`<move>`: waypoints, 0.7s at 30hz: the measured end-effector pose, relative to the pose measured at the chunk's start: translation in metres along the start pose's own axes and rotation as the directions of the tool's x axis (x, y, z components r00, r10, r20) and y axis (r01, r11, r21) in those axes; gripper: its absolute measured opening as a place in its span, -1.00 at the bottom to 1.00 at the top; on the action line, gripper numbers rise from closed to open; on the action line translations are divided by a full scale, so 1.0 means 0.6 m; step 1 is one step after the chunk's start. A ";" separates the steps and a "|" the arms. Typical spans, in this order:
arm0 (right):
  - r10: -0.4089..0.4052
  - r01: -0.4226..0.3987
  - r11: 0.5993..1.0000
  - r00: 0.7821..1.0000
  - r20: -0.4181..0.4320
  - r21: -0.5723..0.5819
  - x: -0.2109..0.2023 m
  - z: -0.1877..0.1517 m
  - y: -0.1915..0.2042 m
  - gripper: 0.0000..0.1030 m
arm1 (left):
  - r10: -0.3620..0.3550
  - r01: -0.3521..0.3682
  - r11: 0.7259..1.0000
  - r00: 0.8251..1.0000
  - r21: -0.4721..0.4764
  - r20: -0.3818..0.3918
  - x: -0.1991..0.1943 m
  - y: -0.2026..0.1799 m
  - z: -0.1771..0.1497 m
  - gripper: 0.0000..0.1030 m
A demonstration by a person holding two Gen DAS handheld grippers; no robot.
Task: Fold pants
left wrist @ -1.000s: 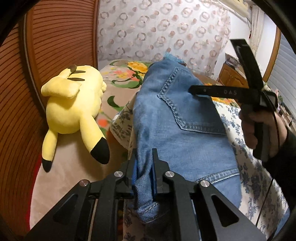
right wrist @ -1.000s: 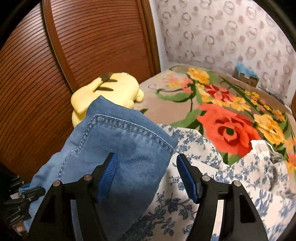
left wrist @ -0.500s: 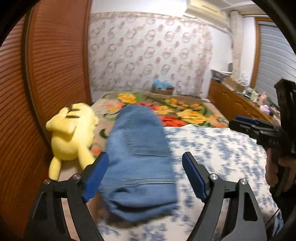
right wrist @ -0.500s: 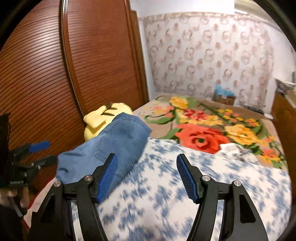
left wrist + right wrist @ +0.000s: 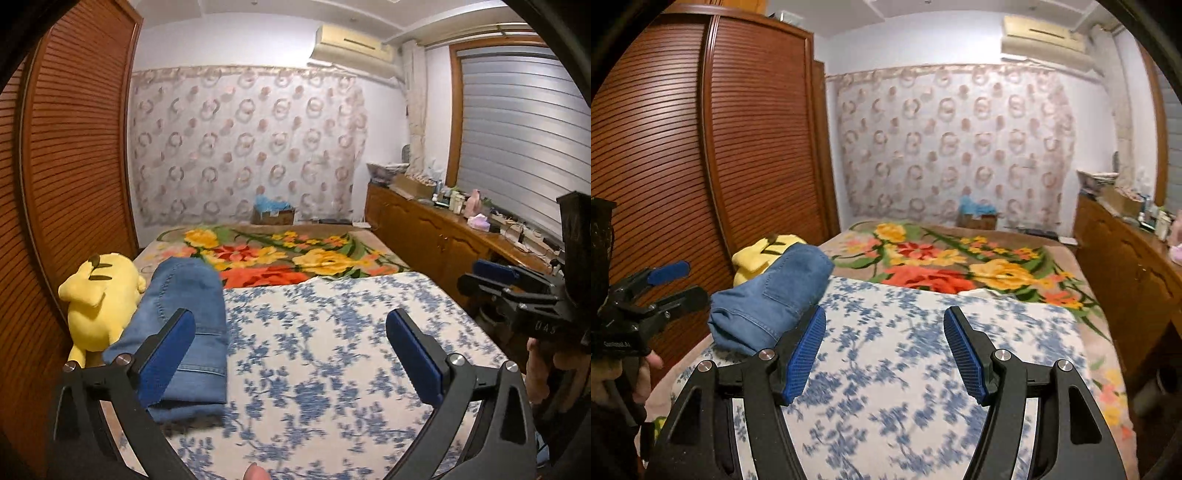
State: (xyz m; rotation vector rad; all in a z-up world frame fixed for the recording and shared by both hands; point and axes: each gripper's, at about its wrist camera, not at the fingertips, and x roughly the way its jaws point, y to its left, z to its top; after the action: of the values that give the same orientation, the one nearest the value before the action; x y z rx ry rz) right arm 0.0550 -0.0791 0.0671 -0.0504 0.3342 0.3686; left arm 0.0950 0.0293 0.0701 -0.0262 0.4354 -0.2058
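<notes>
Pants point(image 5: 177, 325) lie folded at your ten o'clock beside the yellow plush point(image 5: 98, 299). Left gripper point(image 5: 291, 354) has just been opening (nothing between the jaws); right gripper point(image 5: 884, 354) gapes empty. Folding seems finished, so withdraw.

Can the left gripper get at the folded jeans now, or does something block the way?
Probably yes. The left gripper has just been opening, with nothing between its jaws, and the folded jeans lie uncovered on the blue-flowered sheet. The yellow plush toy only flanks their far side.
</notes>
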 end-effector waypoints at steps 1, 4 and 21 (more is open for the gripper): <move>-0.008 0.008 1.000 1.000 0.009 0.004 -0.017 -0.004 0.006 0.38 | 0.015 -0.015 1.000 1.000 0.007 0.006 -0.006 -0.008 0.001 1.00; -0.052 0.052 0.999 0.998 0.033 0.009 -0.051 -0.020 0.020 0.43 | 0.054 -0.054 0.998 0.998 0.019 0.009 -0.019 -0.027 0.002 1.00; -0.097 0.094 0.994 0.993 0.068 0.046 -0.087 -0.040 0.035 0.44 | 0.058 -0.058 0.998 0.998 0.031 -0.010 -0.037 -0.061 -0.006 1.00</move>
State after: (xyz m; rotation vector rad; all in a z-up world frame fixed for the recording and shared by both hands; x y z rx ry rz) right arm -0.0058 -0.0800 0.0619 -0.0121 0.2693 0.2673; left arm 0.0666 -0.0020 0.0787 0.0178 0.4432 -0.1556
